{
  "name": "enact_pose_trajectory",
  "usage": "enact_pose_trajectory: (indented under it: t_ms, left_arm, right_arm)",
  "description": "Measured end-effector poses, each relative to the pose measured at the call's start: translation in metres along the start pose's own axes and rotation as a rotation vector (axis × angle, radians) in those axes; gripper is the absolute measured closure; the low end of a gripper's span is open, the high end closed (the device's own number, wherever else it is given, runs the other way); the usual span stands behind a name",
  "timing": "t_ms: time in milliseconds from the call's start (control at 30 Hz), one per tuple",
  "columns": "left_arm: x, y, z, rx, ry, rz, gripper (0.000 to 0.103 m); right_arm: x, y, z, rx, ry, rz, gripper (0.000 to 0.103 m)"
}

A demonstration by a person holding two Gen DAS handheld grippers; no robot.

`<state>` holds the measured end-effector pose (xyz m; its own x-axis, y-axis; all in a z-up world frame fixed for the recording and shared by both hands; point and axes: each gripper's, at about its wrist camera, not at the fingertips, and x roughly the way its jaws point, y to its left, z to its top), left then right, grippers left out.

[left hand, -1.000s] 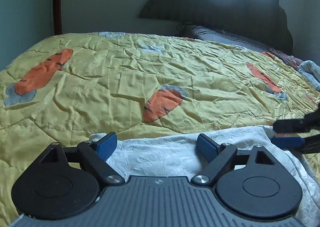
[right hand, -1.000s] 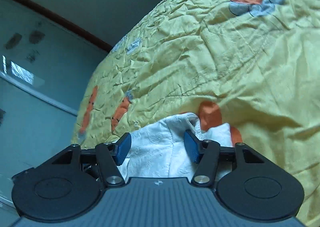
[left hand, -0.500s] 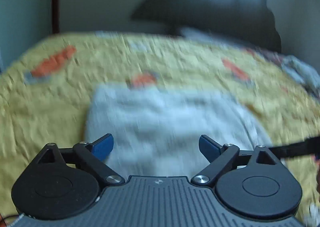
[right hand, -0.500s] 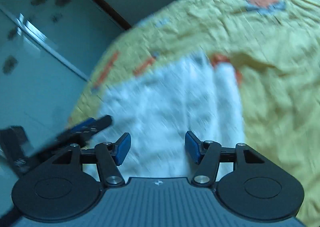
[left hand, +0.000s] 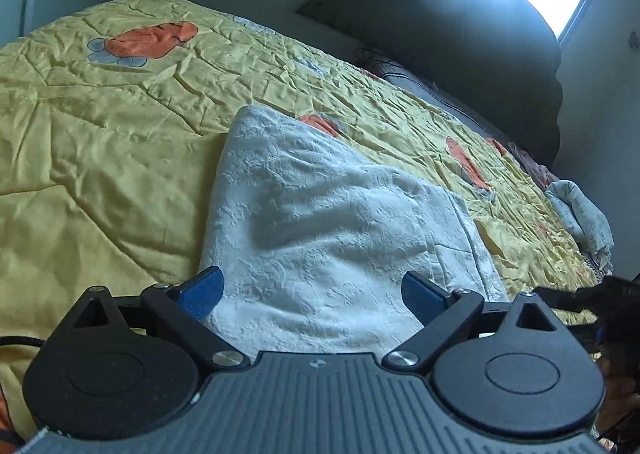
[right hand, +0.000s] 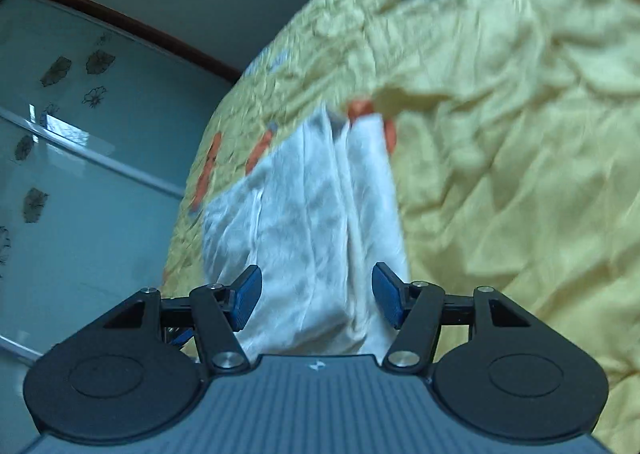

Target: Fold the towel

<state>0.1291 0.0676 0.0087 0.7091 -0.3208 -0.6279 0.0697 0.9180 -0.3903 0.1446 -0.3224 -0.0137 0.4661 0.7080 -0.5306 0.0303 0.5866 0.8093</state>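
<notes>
A white textured towel (left hand: 332, 221) lies flat on the yellow quilt, folded over with a second layer showing along its right edge. My left gripper (left hand: 312, 292) hovers open above the towel's near end, blue pads wide apart with nothing between them. In the right wrist view the same towel (right hand: 316, 221) runs away from me as a long creased strip. My right gripper (right hand: 316, 300) is open over its near end, holding nothing. Part of the right gripper's black frame (left hand: 576, 296) shows at the right edge of the left wrist view.
The yellow quilt (left hand: 100, 125) with orange carrot prints covers the bed. A dark headboard (left hand: 460, 37) stands at the far end below a bright window. A pale rolled cloth (left hand: 580, 213) lies at the bed's right edge. Glass wardrobe doors (right hand: 80, 173) stand beyond the left side.
Both grippers have pulled back and risen from the towel, staying open. The towel, only a near edge one second ago, now shows at full length on the quilt.
</notes>
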Motion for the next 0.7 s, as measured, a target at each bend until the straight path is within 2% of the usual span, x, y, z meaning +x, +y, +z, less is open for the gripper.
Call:
enact_pose_trajectory:
  t_ms: [100,167,200,267,333,367,433,567,700]
  left_arm:
    - [-0.007,-0.002,-0.007,-0.012,-0.004,0.012,0.006]
    - [-0.013,-0.001,-0.015,-0.009,-0.009,0.022,0.005]
    - [-0.013,-0.001,-0.02,-0.004,-0.007,0.026,0.005]
    - [-0.012,-0.007,-0.03,0.048,-0.032,0.047,0.004]
    - [-0.007,-0.022,-0.039,0.148,-0.041,0.11,0.002]
    - [-0.006,-0.03,-0.042,0.192,-0.036,0.144,0.002]
    - [-0.006,-0.036,-0.047,0.228,-0.03,0.146,0.0]
    - [-0.002,-0.032,-0.053,0.241,-0.065,0.135,0.0]
    - [-0.002,-0.032,-0.049,0.244,-0.052,0.129,0.0]
  right_arm:
    - [0.005,0.003,-0.009,-0.045,0.018,-0.028,0.046]
    - [0.007,0.003,-0.01,-0.053,0.029,-0.06,0.06]
    - [0.009,0.002,-0.011,-0.055,0.029,-0.067,0.072]
    - [0.011,-0.002,-0.013,-0.053,0.018,-0.05,0.079]
    - [0.008,-0.002,-0.015,-0.053,0.004,-0.051,0.088]
    - [0.003,0.0,-0.017,-0.064,-0.006,-0.05,0.089]
    - [-0.01,0.002,-0.021,-0.071,-0.027,-0.029,0.091]
    - [-0.002,-0.017,-0.03,-0.017,-0.036,-0.018,0.092]
    - [-0.005,-0.02,-0.029,0.019,-0.044,0.005,0.09]
